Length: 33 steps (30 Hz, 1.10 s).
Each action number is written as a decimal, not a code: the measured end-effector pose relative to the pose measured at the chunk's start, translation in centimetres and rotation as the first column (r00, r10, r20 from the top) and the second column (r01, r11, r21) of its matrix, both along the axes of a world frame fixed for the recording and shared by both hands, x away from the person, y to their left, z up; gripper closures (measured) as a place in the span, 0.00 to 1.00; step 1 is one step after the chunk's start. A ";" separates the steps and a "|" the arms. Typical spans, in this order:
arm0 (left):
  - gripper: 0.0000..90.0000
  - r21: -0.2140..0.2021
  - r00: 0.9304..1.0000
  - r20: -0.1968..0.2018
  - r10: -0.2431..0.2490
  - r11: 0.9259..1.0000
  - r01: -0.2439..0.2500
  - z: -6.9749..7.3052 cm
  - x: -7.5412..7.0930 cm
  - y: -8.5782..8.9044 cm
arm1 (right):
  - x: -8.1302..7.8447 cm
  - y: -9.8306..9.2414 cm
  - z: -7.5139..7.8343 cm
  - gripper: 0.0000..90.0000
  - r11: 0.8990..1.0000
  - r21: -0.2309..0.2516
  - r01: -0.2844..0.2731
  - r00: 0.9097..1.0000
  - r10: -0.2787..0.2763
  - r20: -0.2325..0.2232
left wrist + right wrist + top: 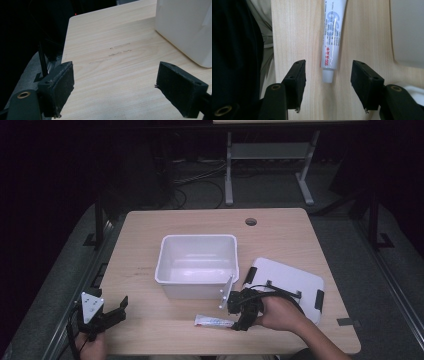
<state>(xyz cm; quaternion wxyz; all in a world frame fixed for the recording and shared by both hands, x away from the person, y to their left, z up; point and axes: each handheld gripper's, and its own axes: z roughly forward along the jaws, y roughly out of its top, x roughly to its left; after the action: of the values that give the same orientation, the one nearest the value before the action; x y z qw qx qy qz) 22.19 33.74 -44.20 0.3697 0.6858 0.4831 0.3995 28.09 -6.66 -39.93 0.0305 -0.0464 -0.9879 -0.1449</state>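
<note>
A white tube [214,321] with red and blue print lies flat near the table's front edge, just in front of the white plastic bin [197,265]. My right gripper [236,320] is at the tube's right end. In the right gripper view the tube's [332,37] white cap sits between the two black pads, which stand apart and touch nothing; my right gripper [328,67] is open. My left gripper [119,312] rests at the table's front left corner. It [115,75] is open wide over bare wood, with the bin's wall [185,27] off to its right.
A flat white lid [290,285] with black clips lies right of the bin, partly under the right hand. A cable hole [251,222] is at the table's far edge. Bare wood [135,265] stretches left of the bin. A metal desk frame [270,165] stands on the floor beyond.
</note>
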 end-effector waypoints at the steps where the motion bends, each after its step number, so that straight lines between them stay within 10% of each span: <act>1: 0.16 0.000 1.000 0.000 0.000 1.000 0.000 0.0 0.0 0.0 | 0.0 0.2 -0.1 0.50 1.000 -0.002 0.001 1.000 -0.001 -0.003; 33: 0.16 -0.002 1.000 0.004 0.004 1.000 -0.004 0.0 -0.1 0.2 | 1.0 2.9 -2.2 0.56 0.999 -0.032 -0.022 0.999 0.021 -0.035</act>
<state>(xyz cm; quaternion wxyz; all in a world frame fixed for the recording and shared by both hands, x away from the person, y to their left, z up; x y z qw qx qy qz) 22.12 33.91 -44.16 0.3706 0.6837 0.4842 0.4010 29.08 -3.76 -42.17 0.0485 -0.0387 -0.9899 -0.1278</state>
